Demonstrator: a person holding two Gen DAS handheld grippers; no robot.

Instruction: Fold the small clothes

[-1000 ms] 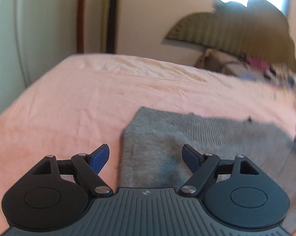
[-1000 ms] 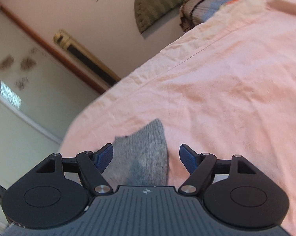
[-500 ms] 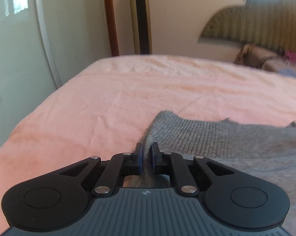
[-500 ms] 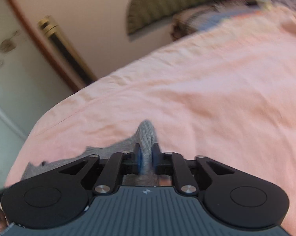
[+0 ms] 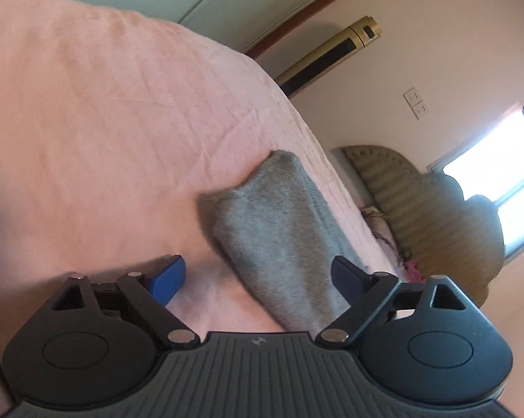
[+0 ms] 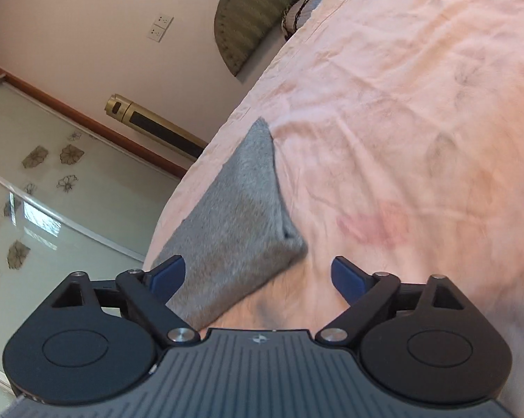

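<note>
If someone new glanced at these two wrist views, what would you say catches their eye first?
Probably the grey garment, folded into a narrow strip on the pink bedsheet, just ahead of both grippers. Next, the blue-padded left gripper and right gripper, their jaws opening with no pad pressing on the cloth. Behind stands a gold tower fan by the wall.
</note>
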